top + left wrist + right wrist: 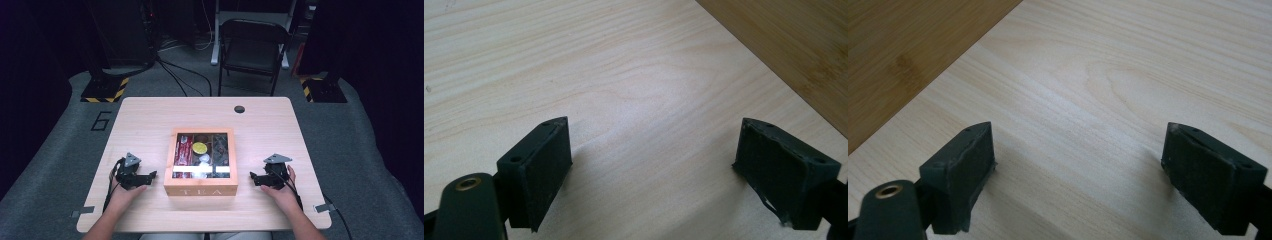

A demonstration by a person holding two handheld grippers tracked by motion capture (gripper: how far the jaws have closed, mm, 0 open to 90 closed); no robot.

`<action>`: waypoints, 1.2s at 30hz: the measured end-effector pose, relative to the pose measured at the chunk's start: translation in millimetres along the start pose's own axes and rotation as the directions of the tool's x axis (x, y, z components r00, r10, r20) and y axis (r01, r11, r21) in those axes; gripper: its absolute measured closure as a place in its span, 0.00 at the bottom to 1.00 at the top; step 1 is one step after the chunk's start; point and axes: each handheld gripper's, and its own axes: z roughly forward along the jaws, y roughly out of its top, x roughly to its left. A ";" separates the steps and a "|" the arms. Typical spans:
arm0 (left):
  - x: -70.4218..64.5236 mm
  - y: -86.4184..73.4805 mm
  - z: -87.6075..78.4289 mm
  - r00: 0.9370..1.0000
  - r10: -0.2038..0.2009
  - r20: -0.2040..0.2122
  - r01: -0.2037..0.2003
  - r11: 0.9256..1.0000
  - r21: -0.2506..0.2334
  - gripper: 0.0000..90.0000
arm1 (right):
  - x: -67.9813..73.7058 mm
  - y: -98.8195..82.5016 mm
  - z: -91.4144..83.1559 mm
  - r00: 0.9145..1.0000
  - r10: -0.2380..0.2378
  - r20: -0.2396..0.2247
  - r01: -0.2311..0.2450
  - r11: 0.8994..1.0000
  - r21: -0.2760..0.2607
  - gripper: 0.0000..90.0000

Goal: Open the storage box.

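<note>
A wooden tea box [201, 190] with a glass lid and "TEA" on its front stands at the middle of the table [150, 120]. Through the lid I see packets and a yellow round item [199, 148]. My left gripper [145, 177] rests on the table left of the box, open, jaws wide apart with bare wood between them [654, 160]. The box's side wall [804, 55] fills the upper right of the left gripper view. My right gripper [256, 179] rests right of the box, open and empty [1078, 160]. The box wall [903, 55] lies at the upper left of the right gripper view.
A dark hole [239, 109] sits near the table's far edge. A black folding chair [252, 47] stands behind the table. Cables [180, 75] run over the grey floor, with hazard-striped bases [105, 90] at both far corners. Metal clips [82, 212] sit at the table's near corners.
</note>
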 end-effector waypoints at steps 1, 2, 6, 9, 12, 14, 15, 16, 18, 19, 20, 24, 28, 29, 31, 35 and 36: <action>0.0 0.0 0.0 1.000 0.000 0.000 0.000 1.000 0.000 0.16 | 0.0 0.0 0.0 1.000 0.000 0.000 0.000 1.000 0.000 0.14; 0.0 0.1 -0.4 1.000 -0.002 0.003 0.002 1.000 0.004 0.16 | 0.0 -0.2 0.1 1.000 0.000 0.002 0.000 1.000 -0.006 0.14; -0.7 -0.1 0.1 1.000 -0.008 -0.005 0.008 1.000 -0.002 0.16 | 1.0 -0.3 0.1 1.000 0.010 0.008 -0.010 1.000 -0.005 0.14; -1.2 0.2 -0.2 1.000 -0.013 -0.006 0.013 1.000 0.004 0.16 | 0.6 -0.2 0.2 1.000 0.005 0.009 -0.005 1.000 -0.005 0.14; -1.1 0.2 -0.2 1.000 -0.014 -0.006 0.014 1.000 0.003 0.17 | 0.8 -0.3 0.2 1.000 0.007 0.009 -0.007 1.000 -0.005 0.14; -0.8 0.1 -0.5 1.000 -0.011 -0.005 0.011 1.000 0.003 0.17 | 1.1 -0.2 0.2 1.000 0.011 0.010 -0.011 1.000 -0.005 0.14; -0.8 0.1 -0.5 1.000 -0.011 -0.005 0.011 1.000 0.003 0.17 | 1.1 -0.2 0.2 1.000 0.011 0.010 -0.011 1.000 -0.005 0.14; -0.6 0.1 -0.6 1.000 -0.011 -0.004 0.011 1.000 0.004 0.17 | 0.8 -0.2 0.2 1.000 0.007 0.010 -0.007 1.000 -0.006 0.14; -0.6 -0.1 -0.6 1.000 -0.015 -0.004 0.015 1.000 0.002 0.17 | 0.7 -0.2 0.2 1.000 0.005 0.011 -0.005 1.000 -0.006 0.14; -1.0 -0.4 -0.1 1.000 -0.021 -0.011 0.021 1.000 -0.007 0.17 | 0.8 -0.3 0.2 1.000 0.006 0.011 -0.006 1.000 -0.006 0.14; -0.5 -0.1 -0.7 1.000 -0.020 -0.006 0.020 1.000 0.000 0.17 | 0.8 -0.3 0.2 1.000 0.006 0.011 -0.006 1.000 -0.006 0.14; -1.2 -0.5 -0.4 1.000 -0.025 -0.017 0.024 1.000 -0.005 0.17 | 2.0 -0.4 -0.1 1.000 0.017 0.016 -0.017 1.000 -0.002 0.14; -0.2 0.1 -1.7 0.999 -0.045 -0.015 0.045 0.999 -0.003 0.18 | 1.2 0.3 -1.8 1.000 0.025 0.019 -0.025 1.000 -0.001 0.22; -0.2 0.1 -1.7 0.999 -0.045 -0.015 0.045 0.999 -0.003 0.20 | 1.2 0.3 -1.8 1.000 0.025 0.019 -0.025 1.000 -0.001 0.22; 1.6 1.8 -4.5 0.997 -0.076 -0.010 0.077 0.997 0.008 0.24 | 0.3 1.8 -4.9 0.999 0.036 0.022 -0.037 0.999 0.016 0.29; 4.7 3.9 -9.4 0.995 -0.103 0.016 0.102 0.994 0.037 0.34 | 0.7 3.8 -9.0 0.999 0.041 0.027 -0.042 0.999 0.027 0.32; 4.5 4.3 -9.9 0.995 -0.101 0.016 0.100 0.994 0.038 0.35 | -0.1 4.4 -10.2 0.999 0.027 0.026 -0.028 0.999 0.017 0.33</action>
